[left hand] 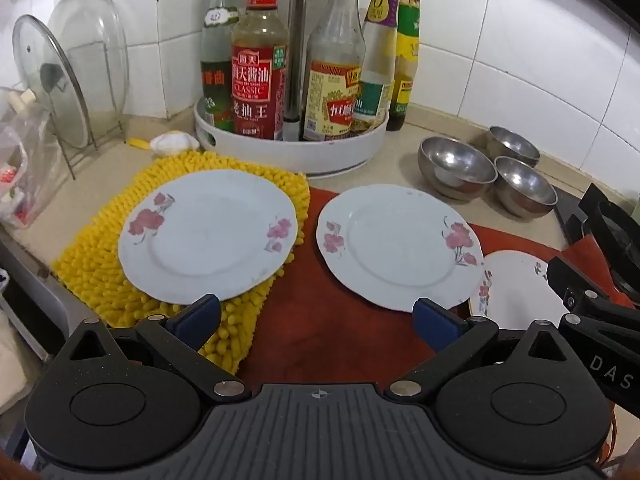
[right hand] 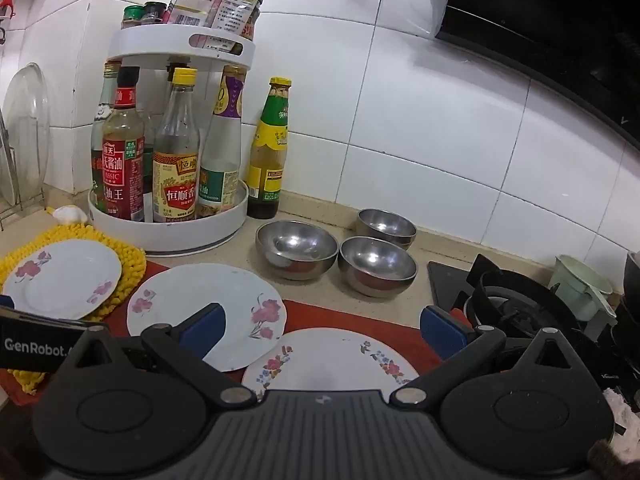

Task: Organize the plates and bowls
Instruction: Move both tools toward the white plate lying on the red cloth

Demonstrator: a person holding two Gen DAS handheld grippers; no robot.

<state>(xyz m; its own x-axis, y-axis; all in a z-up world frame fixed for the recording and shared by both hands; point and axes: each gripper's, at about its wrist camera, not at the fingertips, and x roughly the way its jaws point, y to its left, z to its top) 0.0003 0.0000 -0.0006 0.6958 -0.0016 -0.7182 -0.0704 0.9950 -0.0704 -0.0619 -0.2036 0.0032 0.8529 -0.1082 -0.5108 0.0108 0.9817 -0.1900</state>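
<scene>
Three white flowered plates lie on the counter. The left plate (left hand: 208,236) (right hand: 62,278) sits on a yellow mat (left hand: 100,264). The middle plate (left hand: 396,244) (right hand: 208,312) lies on a red cloth (left hand: 332,320). The third plate (left hand: 516,292) (right hand: 332,360) lies at the right, under my right gripper. Three steel bowls (left hand: 456,168) (right hand: 296,248) stand behind, with two more in the right wrist view (right hand: 378,266) (right hand: 386,226). My left gripper (left hand: 316,320) is open and empty above the cloth. My right gripper (right hand: 320,330) is open and empty.
A white turntable rack (left hand: 292,148) (right hand: 168,232) of sauce bottles stands at the back. A loose bottle (right hand: 270,152) stands beside it. Glass lids (left hand: 52,84) lean in a rack at left. A gas stove (right hand: 516,308) is at right, with a mug (right hand: 580,288) beyond.
</scene>
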